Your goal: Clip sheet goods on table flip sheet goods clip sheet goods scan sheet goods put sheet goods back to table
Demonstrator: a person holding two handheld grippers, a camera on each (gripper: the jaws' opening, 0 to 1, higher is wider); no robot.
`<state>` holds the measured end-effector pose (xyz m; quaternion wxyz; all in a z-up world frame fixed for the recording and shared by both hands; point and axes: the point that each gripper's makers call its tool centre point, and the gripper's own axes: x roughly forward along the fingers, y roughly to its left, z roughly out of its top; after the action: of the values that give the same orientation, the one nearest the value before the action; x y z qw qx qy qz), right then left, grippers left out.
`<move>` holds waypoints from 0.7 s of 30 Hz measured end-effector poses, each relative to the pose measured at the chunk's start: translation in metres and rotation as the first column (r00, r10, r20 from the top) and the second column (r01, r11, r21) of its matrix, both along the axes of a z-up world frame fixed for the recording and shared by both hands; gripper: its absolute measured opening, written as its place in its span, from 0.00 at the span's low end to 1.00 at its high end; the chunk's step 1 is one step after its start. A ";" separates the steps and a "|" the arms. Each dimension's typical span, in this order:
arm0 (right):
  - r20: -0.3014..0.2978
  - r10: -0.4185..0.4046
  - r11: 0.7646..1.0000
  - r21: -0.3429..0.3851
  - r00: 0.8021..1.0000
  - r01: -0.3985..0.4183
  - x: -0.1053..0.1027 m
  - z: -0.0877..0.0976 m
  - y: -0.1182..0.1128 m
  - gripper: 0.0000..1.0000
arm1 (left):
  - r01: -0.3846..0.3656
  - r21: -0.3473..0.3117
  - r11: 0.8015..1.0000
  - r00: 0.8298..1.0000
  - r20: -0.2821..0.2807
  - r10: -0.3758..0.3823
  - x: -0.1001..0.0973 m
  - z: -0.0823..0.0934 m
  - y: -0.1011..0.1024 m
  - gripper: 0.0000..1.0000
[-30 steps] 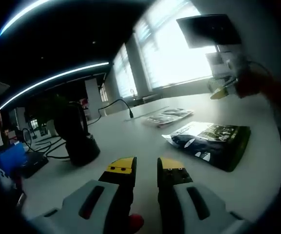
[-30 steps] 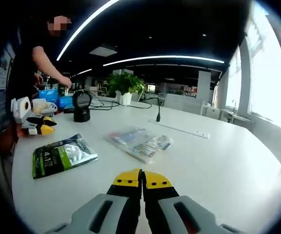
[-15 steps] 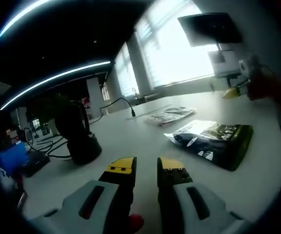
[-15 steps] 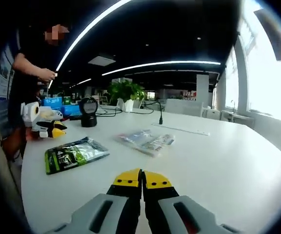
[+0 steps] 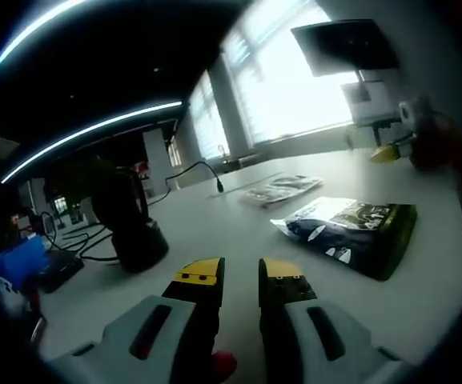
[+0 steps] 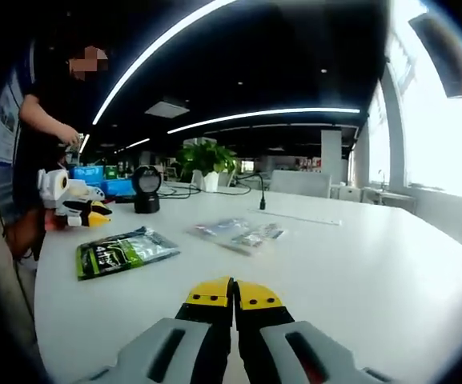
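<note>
Through the left gripper view, my left tongs (image 5: 242,276) stand with a clear gap between the yellow tips, holding nothing, low over the white table (image 5: 214,232). A dark green packet (image 5: 349,232) lies flat ahead to the right, a clear packet (image 5: 279,189) beyond it, and a black scanner (image 5: 129,224) stands at left with cables.

Through the right gripper view, my right tongs (image 6: 233,294) have their tips pressed together with nothing between them. The dark green packet (image 6: 124,250) lies at left, the clear packet (image 6: 239,235) just beyond centre, well apart. The scanner (image 6: 146,190), a potted plant (image 6: 205,164) and a standing person (image 6: 42,136) are farther back.
</note>
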<state>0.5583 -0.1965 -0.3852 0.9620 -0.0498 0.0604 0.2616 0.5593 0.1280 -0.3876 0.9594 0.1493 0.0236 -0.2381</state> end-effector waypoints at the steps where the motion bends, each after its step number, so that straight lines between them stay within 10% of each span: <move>1: 0.004 0.001 1.000 0.003 1.000 -0.001 0.000 0.000 0.000 0.00 | 0.000 -0.001 1.000 1.000 0.001 0.000 0.000 0.000 0.000 0.10; 21: 0.065 0.034 0.995 -0.100 0.997 -0.027 -0.004 -0.004 0.011 0.00 | -0.005 0.001 1.000 1.000 0.007 0.005 0.000 0.001 0.000 0.10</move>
<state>0.5542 -0.1855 -0.3887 0.9557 -0.1070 0.0405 0.2711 0.5596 0.1284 -0.3863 0.9601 0.1504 0.0206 -0.2351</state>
